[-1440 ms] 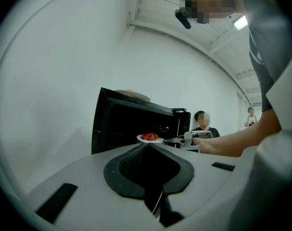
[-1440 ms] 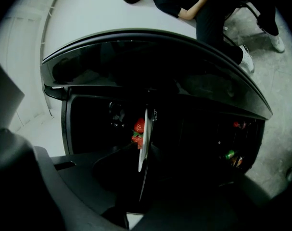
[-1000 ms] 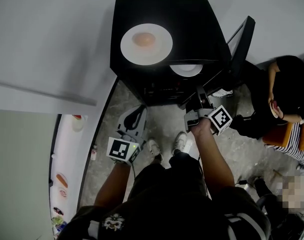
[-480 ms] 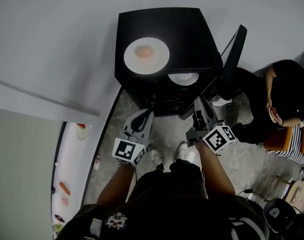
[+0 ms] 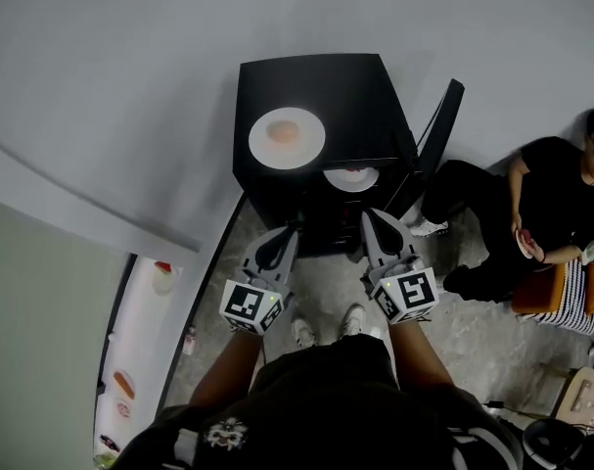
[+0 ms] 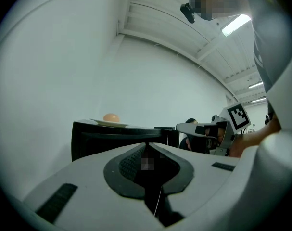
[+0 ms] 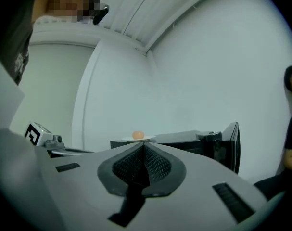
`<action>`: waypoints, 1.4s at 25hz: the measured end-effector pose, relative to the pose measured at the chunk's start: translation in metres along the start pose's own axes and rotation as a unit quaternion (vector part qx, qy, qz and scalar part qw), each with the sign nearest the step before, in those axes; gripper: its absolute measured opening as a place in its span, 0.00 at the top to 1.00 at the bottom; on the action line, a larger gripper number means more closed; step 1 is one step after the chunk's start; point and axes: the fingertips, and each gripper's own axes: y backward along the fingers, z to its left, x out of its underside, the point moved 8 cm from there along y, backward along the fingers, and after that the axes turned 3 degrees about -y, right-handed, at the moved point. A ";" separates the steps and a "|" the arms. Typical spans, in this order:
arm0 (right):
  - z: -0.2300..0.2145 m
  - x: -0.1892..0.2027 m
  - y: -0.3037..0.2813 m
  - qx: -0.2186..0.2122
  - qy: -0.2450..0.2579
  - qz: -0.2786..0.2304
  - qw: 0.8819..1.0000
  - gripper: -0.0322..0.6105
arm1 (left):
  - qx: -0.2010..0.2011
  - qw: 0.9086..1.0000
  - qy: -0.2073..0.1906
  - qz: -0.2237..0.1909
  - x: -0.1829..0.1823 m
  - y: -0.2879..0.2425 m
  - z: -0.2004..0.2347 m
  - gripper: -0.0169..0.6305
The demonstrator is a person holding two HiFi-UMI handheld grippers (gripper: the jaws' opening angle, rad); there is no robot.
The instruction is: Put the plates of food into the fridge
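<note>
The black fridge (image 5: 360, 91) stands on the floor against the far wall. Its door (image 5: 437, 137) is swung out to the right, so the front is open toward the person holding the tools. One white plate (image 5: 311, 150) sits on top of the fridge, left of middle, with a round orange piece of food (image 5: 284, 133) on it. A second plate (image 5: 351, 178) shows just inside the open front, below the top's near edge. Both tools are held level on the near side, pointing at the fridge with a strip of grey floor (image 5: 326, 267) between. The left gripper (image 5: 291, 233) has its jaws together with nothing between them, and so does the right gripper (image 5: 369, 217). The two are side by side and apart from each other. Right of the door a seated person (image 5: 546, 199) in black is on the floor, close to the door's swing. Far to the left runs a white ledge (image 5: 140, 311) with small items on it.
</note>
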 end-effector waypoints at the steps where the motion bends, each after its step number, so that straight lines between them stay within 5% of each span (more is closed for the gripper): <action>1: 0.003 -0.002 0.002 0.004 0.018 0.007 1.000 0.91 | 0.000 1.000 -0.001 -0.002 -0.003 0.001 -0.002 0.92; 8: 0.014 -0.013 0.007 0.010 0.113 0.029 0.993 0.91 | -0.006 1.000 -0.006 -0.015 -0.018 0.000 -0.012 0.92; 15: 0.018 -0.023 0.006 -0.003 0.132 0.020 0.991 0.91 | -0.005 1.000 -0.013 -0.026 -0.027 -0.009 -0.022 0.92; 21: 0.002 -0.018 0.006 -0.002 0.070 0.018 0.997 0.91 | -0.007 0.999 -0.019 -0.026 -0.031 -0.016 -0.026 0.92; 35: -0.002 -0.023 -0.002 -0.014 0.063 0.013 0.998 0.91 | -0.010 0.999 -0.034 -0.025 -0.036 -0.026 -0.028 0.94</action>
